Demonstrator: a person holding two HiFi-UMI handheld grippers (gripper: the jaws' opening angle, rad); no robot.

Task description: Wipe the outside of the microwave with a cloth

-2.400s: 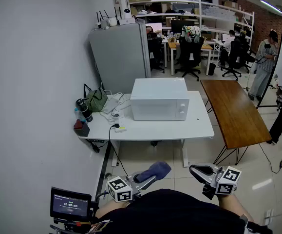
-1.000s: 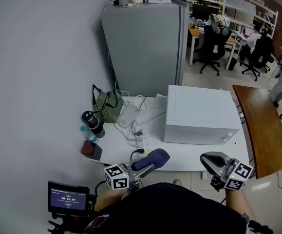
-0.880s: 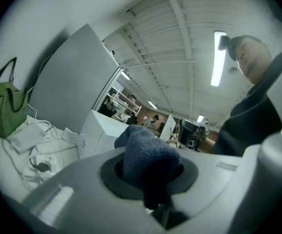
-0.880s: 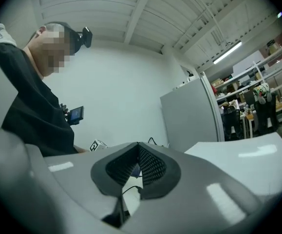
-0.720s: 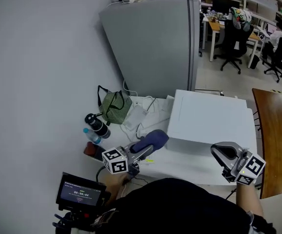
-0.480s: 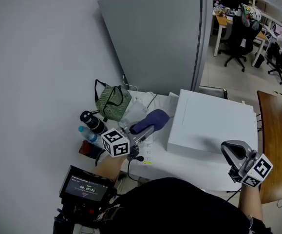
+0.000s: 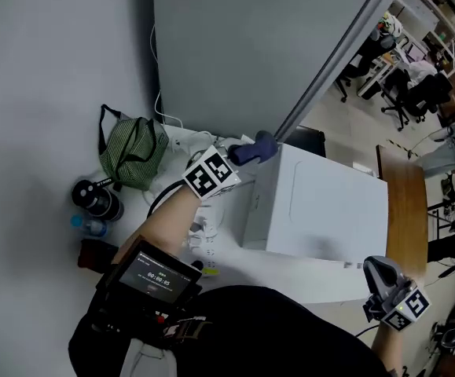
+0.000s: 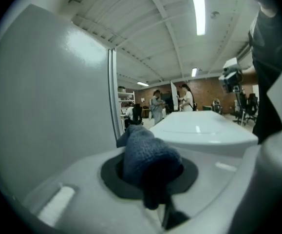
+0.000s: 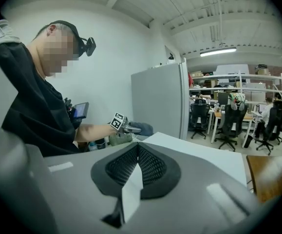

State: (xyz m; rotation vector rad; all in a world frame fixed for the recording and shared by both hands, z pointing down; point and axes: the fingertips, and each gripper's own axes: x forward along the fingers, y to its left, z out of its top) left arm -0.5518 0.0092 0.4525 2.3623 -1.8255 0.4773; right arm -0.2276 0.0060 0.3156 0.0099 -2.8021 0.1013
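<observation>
The left hand-held gripper (image 7: 245,155) is clamped on a blue cloth (image 7: 258,144), which bulges between its jaws in the left gripper view (image 8: 148,156). The cloth sits at the back left top corner of the white microwave (image 7: 321,210) on the white surface (image 7: 239,264). The right hand-held gripper (image 7: 375,270), jaws together and empty, hangs near the microwave's front right corner. A green bag (image 7: 131,152) lies left of the microwave.

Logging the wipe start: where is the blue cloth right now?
Head view, left of centre: the blue cloth is clamped in the left gripper at the far left top corner of the white microwave, beside the grey cabinet.
</observation>
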